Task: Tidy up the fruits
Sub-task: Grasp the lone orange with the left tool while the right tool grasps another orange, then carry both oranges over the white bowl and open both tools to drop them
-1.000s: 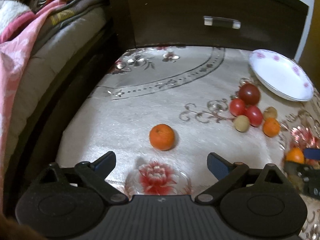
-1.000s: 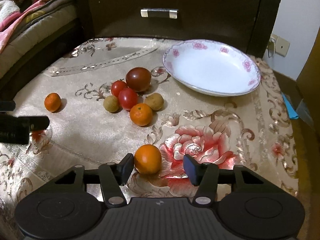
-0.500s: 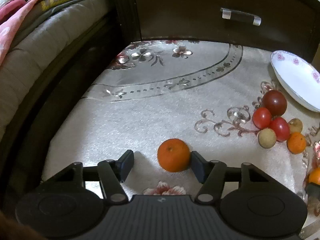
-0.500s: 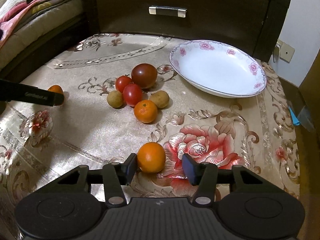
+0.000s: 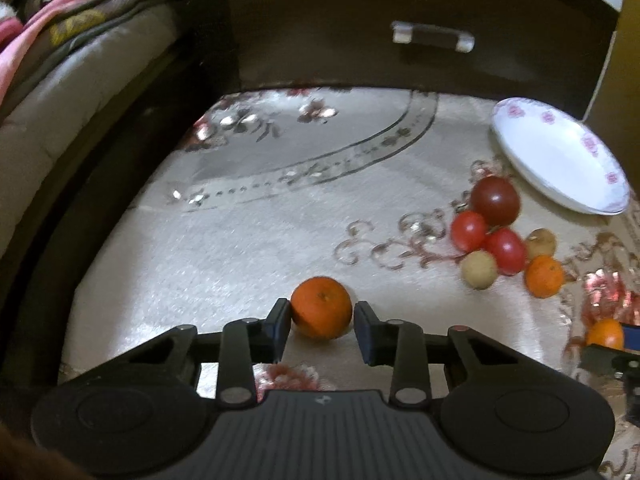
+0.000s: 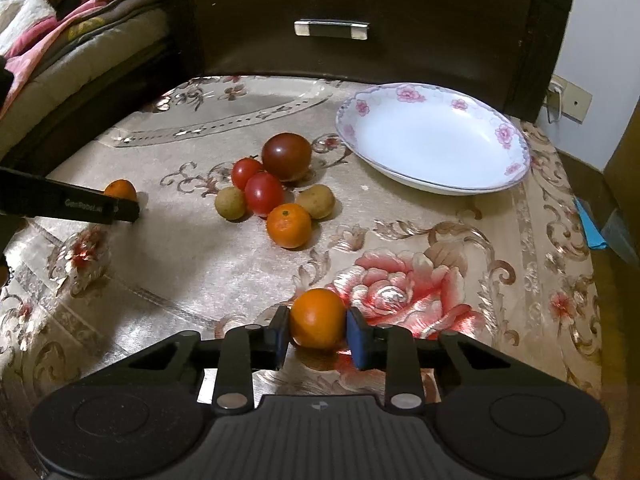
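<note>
The left gripper [image 5: 322,322] had its two pads set on either side of a small orange [image 5: 321,307] resting on the embroidered tablecloth [image 5: 224,248]; the left pad touched the peel, while the right pad sat just beside it, and whether it pressed could not be told. The right gripper [image 6: 318,332] was clamped on a second orange [image 6: 318,323], both blue pads against its sides, at the edge of a large pink flower motif [image 6: 394,300]. In the right wrist view, a cluster of fruit lay toward 11 o'clock from that held orange: a third orange [image 6: 289,225], two red tomatoes [image 6: 263,194], a big dark tomato [image 6: 287,156] and two tan round fruits [image 6: 230,203], all touching or nearly so. A white flowered plate [image 6: 434,144] stood at 1 o'clock, near the cluster but apart from it. Behind the table at 12 o'clock rose a dark wooden drawer front [image 6: 360,8] with a metal handle [image 6: 331,29]. Folded blankets [image 6: 60,28] lay at 10 o'clock.
</note>
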`<action>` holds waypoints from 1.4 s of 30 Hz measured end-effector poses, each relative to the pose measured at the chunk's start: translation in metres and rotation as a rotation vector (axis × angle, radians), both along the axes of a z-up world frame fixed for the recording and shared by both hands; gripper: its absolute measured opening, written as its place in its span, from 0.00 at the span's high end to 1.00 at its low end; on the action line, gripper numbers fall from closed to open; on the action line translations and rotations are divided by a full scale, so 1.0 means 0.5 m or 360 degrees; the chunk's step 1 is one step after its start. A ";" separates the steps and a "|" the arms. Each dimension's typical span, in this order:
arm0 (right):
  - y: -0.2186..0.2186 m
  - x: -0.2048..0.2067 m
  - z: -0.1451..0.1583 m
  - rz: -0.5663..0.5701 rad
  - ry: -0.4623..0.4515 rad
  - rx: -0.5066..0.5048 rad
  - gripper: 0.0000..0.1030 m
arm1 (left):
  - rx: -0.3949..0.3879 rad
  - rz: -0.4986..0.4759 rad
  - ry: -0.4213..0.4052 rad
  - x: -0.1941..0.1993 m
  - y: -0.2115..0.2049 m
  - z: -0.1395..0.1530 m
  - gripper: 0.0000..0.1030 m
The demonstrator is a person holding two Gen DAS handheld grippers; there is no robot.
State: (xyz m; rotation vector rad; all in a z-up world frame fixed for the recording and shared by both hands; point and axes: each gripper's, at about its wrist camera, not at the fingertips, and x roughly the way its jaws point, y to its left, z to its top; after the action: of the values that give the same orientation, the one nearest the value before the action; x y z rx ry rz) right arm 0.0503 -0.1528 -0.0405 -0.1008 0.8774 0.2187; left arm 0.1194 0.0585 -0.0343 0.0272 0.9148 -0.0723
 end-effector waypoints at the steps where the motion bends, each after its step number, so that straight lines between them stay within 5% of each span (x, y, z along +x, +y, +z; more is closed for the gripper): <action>1: -0.001 0.000 0.000 -0.0004 -0.0001 0.0002 0.78 | -0.0013 -0.0015 -0.0012 -0.003 -0.003 0.006 0.59; 23: -0.005 0.001 0.004 -0.0027 0.0013 0.0066 0.77 | -0.0026 -0.0001 0.0037 0.006 0.012 -0.009 0.60; 32: -0.033 0.028 0.049 -0.0097 -0.0059 0.0159 0.77 | -0.0176 -0.0186 -0.0019 0.020 -0.080 0.058 0.60; 42: -0.091 0.115 0.091 -0.0192 -0.0207 0.0164 0.77 | -0.0192 -0.0398 -0.0097 0.100 -0.215 0.092 0.60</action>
State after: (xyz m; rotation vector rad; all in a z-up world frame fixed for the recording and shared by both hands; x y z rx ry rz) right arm 0.1077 -0.1984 0.0050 0.0337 0.7383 0.1426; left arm 0.1694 -0.0490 0.0117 0.0317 0.8410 -0.3569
